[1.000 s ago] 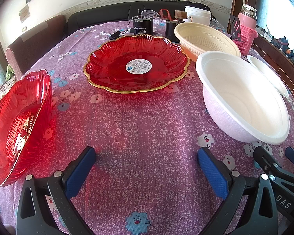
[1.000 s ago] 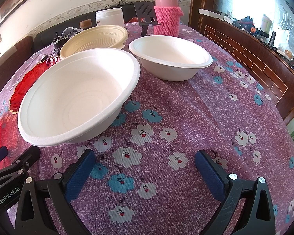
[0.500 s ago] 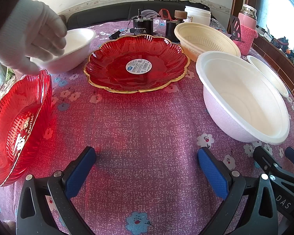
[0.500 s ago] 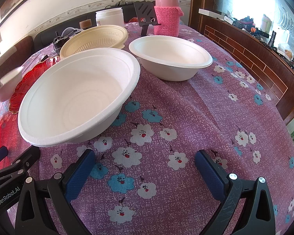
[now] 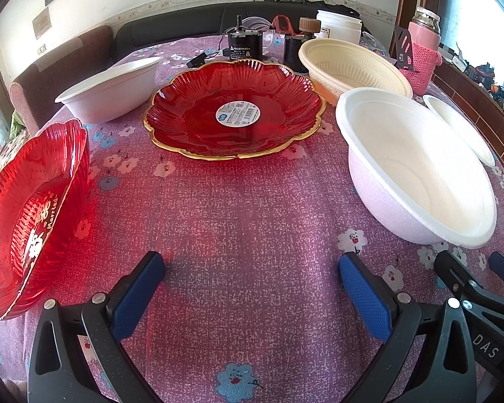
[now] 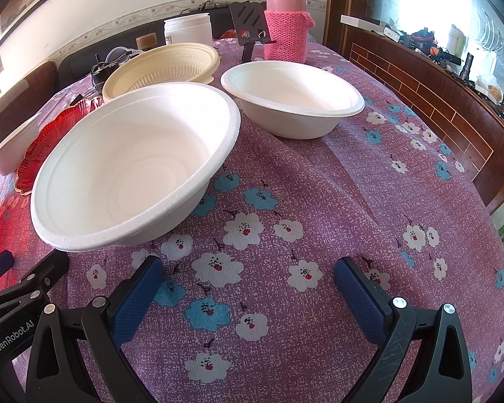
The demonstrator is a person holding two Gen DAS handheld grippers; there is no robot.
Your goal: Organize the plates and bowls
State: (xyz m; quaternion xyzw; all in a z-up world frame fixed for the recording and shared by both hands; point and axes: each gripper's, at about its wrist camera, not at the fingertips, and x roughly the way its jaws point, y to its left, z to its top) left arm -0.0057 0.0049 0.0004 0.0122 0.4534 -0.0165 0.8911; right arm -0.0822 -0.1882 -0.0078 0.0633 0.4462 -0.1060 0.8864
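1. Left gripper (image 5: pixel 252 272) and right gripper (image 6: pixel 248 275) hover spread, empty, at the table's near edge.
2. Big white foam bowl (image 6: pixel 134 164) sits just ahead: likely light, crushable; take it by the rim.
3. Red gold-rimmed plate (image 5: pixel 235 107) mid-table looks stiff and slippery.

Tbl w/ purple floral cloth (image 5: pixel 252 201); on it: 2 red plates (image 5: pixel 235 117), 3 white bowls (image 6: pixel 134 164), cream bowl (image 6: pixel 164 63), pink flask (image 6: pixel 287 33).

bright daylight from blown-out right window; sharp, fisheye-curved edges
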